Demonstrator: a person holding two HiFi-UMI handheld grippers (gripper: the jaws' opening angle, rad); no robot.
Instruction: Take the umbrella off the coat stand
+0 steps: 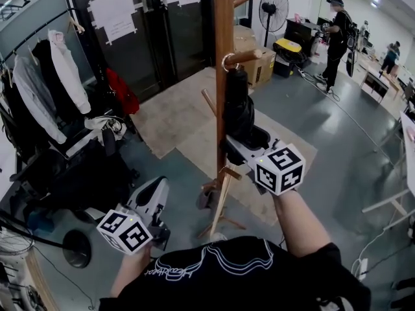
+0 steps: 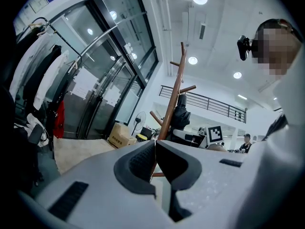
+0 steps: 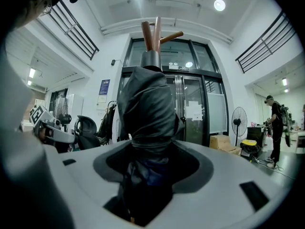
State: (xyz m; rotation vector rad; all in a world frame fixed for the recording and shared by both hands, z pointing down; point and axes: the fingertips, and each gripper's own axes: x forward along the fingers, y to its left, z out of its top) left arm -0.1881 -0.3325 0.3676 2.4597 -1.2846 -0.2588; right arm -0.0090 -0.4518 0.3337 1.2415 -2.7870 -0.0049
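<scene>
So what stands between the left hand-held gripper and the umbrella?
The coat stand: its wooden pole stands between them, as the head view shows.

Clothes rail (image 1: 35, 34) far left, white jacket (image 1: 68, 70) and grey shirt (image 1: 29, 102) hanging. Red garment (image 1: 122, 91) beside dark glass doors (image 1: 168, 31) bearing paper notices (image 1: 113, 13). Beige mat (image 1: 168, 109) on floor. Far right: standing fan (image 1: 273, 8), cardboard box (image 1: 262, 70), yellow-lidded bin (image 1: 287, 48), person in black (image 1: 336, 41).

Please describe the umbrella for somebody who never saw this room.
Find the tall wooden coat stand on the open floor. A folded black umbrella hangs from one peg. Nothing else hangs there, and the right tool holds its lower part.
</scene>
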